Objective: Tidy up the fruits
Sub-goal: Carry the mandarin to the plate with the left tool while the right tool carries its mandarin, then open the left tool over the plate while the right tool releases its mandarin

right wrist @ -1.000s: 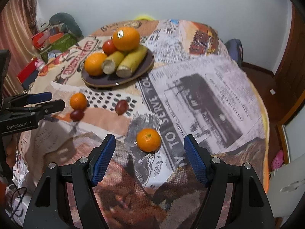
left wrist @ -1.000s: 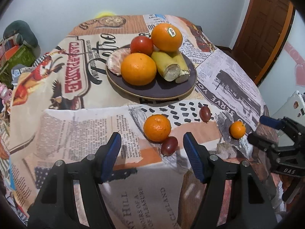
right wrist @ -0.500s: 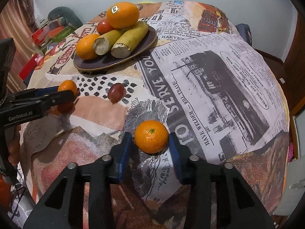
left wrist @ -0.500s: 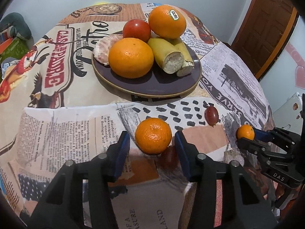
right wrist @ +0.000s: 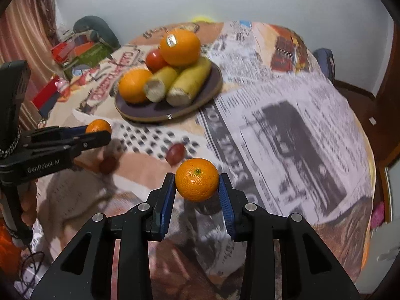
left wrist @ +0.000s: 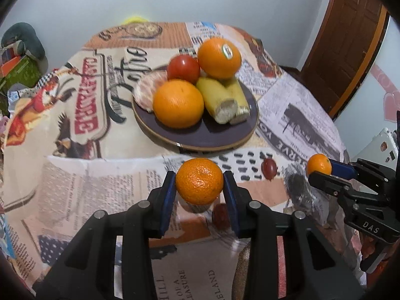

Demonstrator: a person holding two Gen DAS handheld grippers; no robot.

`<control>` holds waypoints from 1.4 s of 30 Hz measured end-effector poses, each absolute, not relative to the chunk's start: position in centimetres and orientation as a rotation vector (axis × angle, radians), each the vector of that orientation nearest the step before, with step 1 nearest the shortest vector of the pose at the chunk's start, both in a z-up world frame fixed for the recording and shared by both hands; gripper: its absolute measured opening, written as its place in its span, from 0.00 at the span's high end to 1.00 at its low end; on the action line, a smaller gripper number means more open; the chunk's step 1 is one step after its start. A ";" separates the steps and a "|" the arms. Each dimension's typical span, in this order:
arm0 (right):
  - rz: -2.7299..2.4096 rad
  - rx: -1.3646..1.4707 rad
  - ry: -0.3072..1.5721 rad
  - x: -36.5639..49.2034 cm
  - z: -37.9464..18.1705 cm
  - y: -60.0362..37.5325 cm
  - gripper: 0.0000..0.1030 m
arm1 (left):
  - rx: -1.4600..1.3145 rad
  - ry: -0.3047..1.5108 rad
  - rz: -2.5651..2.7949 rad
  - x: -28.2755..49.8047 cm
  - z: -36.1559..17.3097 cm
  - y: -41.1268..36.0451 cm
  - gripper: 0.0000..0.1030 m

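Observation:
A small mandarin (left wrist: 199, 180) sits between the blue pads of my left gripper (left wrist: 199, 186), whose jaws are closing and press on it; it hangs just above the patterned tablecloth (left wrist: 100, 180). My right gripper (right wrist: 196, 185) is shut on a second mandarin (right wrist: 196, 178), also raised over its shadow. In each wrist view the other gripper shows from the side with its fruit: the right gripper (left wrist: 321, 172), the left gripper (right wrist: 100, 132). Behind stands a dark plate (left wrist: 212, 135) with two big oranges, a tomato, two banana pieces and a peeled fruit.
Two dark red grapes lie on the cloth: one grape (left wrist: 269, 168) right of the plate's front, another grape (left wrist: 221, 216) under my left fingers. The round table drops off at the right. A brown door (left wrist: 350, 37), floor clutter (left wrist: 17, 67) and a chair (right wrist: 325, 60) surround it.
Both grippers moved in over their mandarins, closed their jaws onto them and raised them slightly off the cloth. The plate and grapes stayed put.

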State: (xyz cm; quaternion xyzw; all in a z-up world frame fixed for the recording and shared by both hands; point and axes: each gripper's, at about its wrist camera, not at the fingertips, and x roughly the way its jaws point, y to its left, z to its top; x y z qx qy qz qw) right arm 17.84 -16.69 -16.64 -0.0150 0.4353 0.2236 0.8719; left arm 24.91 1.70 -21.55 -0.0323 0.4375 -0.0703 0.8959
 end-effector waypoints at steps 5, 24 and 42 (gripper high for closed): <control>0.485 -0.034 0.863 19.0 -15.2 -15.5 0.69 | -0.078 0.851 -0.136 25.4 -19.4 2.6 0.64; 0.517 -0.022 0.747 25.3 -12.5 -11.5 0.69 | -0.084 0.759 -0.160 31.2 -16.9 3.1 0.64; 0.519 -0.015 0.801 28.4 -15.4 -9.9 0.69 | -0.093 0.793 -0.175 36.8 -19.3 3.3 0.64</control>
